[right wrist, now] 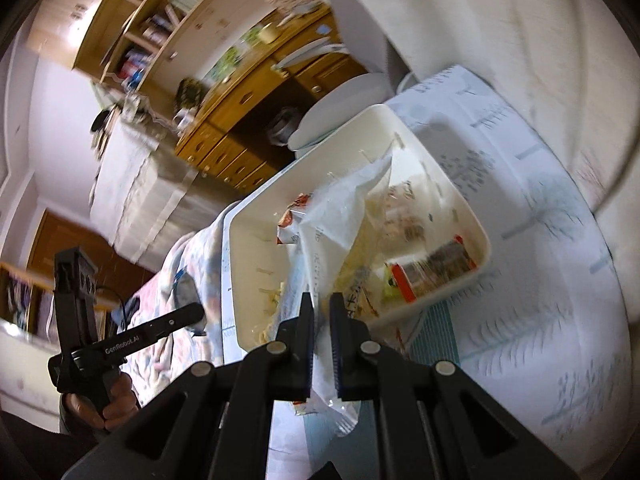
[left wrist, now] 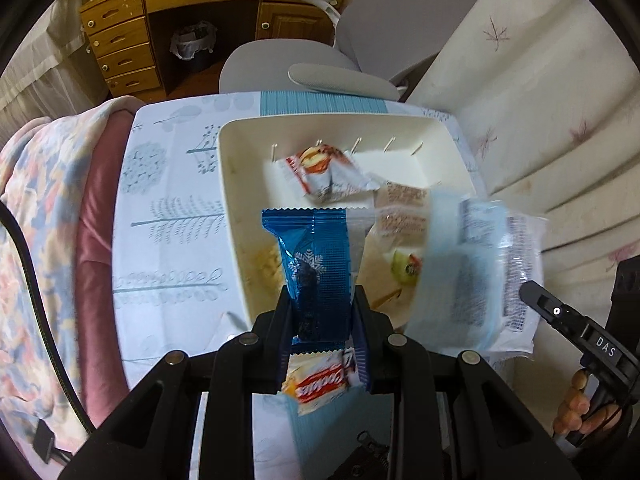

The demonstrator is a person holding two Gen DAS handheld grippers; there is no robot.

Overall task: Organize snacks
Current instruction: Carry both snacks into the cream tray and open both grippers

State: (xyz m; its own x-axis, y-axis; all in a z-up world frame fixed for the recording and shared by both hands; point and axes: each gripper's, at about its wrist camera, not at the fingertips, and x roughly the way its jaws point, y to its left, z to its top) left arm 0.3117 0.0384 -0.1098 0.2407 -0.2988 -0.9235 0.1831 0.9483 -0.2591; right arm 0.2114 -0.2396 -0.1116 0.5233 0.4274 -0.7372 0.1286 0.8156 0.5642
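My left gripper point(left wrist: 322, 300) is shut on a blue snack packet with a snowflake point(left wrist: 316, 256), held over the near rim of a white bin point(left wrist: 240, 136). In the bin lie a red-and-white snack pack point(left wrist: 324, 172) and other packets. My right gripper point(right wrist: 321, 304) is shut on a clear, pale-blue plastic snack bag point(right wrist: 352, 208), held over the white bin point(right wrist: 440, 168); the bag also shows in the left wrist view point(left wrist: 472, 272), blurred. A cookies packet point(left wrist: 320, 384) lies on the table below my left fingers.
The bin stands on a table with a white-and-blue printed cloth point(left wrist: 168, 200). A grey chair point(left wrist: 304, 68) and a wooden desk point(left wrist: 200, 20) are behind it. A pink sofa with a blanket point(left wrist: 48, 208) is left, a white cushion point(left wrist: 540, 100) right.
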